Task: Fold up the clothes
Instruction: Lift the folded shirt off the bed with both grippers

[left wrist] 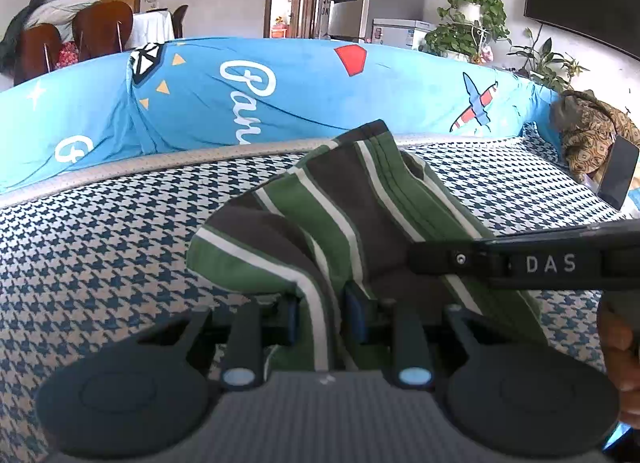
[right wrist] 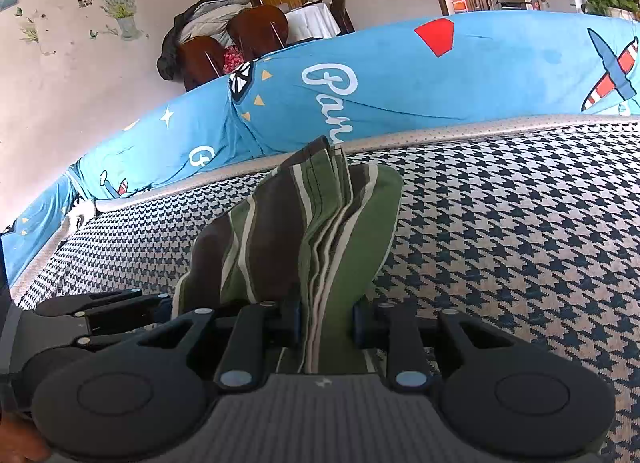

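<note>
The green, brown and white striped cloth garment [left wrist: 340, 215] is lying bunched on the houndstooth cushion [left wrist: 100, 243], with the left tool [left wrist: 322, 321] and the right tool [right wrist: 326, 323] both pinching it.

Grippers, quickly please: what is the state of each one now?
Left gripper: closed on the striped garment.
Right gripper: closed on the same garment.

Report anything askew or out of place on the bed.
Nothing is damaged or spilled. The striped garment is bunched into uneven layers rather than lying flat on the houndstooth cover, pinched by the left gripper and right gripper.
</note>
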